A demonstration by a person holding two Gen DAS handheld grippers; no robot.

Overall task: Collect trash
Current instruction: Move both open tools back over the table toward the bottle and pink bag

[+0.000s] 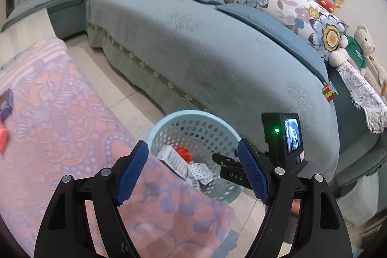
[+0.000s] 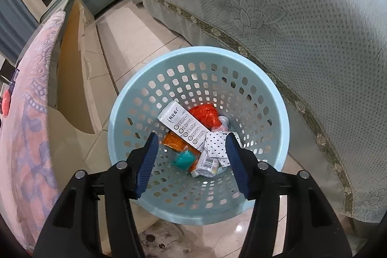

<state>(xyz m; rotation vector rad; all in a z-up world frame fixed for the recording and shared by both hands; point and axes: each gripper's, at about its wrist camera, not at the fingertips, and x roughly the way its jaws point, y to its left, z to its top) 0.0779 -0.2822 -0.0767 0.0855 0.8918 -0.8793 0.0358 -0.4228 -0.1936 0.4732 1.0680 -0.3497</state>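
Right now my right gripper (image 2: 191, 144) hangs directly above the round pale-blue perforated plastic basket (image 2: 135, 98), its blue-padded fingers (image 2: 148, 161) spread wide with nothing between them. Looking down past them I see the trash lying at the bottom of the basket: a long white cardboard box with printed text and round icons (image 2: 183, 126) lying diagonally, a crumpled orange-red plastic wrapper (image 2: 205, 114) just behind it, a flat orange packet (image 2: 173, 140) partly under the box, a small teal crumpled piece (image 2: 183, 160) near the front, a white polka-dotted wrapper (image 2: 216, 143) to the right, and a small white carton with a barcode (image 2: 205, 165) touching the dotted wrapper.

My left gripper (image 1: 192, 165) is also released, fingers apart and holding nothing. It sits over the edge of a table covered with a pink and lavender patterned cloth (image 1: 60, 117). From this view the basket (image 1: 169, 122) stands on the pale tiled floor (image 1: 125, 88), between the covered table and the long grey-green fabric sofa (image 1: 205, 52), with the right gripper's black body and small lit screen (image 1: 287, 137) above its rim. On the cloth near the left edge lie a blurred purple item (image 1: 6, 103) and a red one (image 1: 3, 137); I cannot tell what they are.
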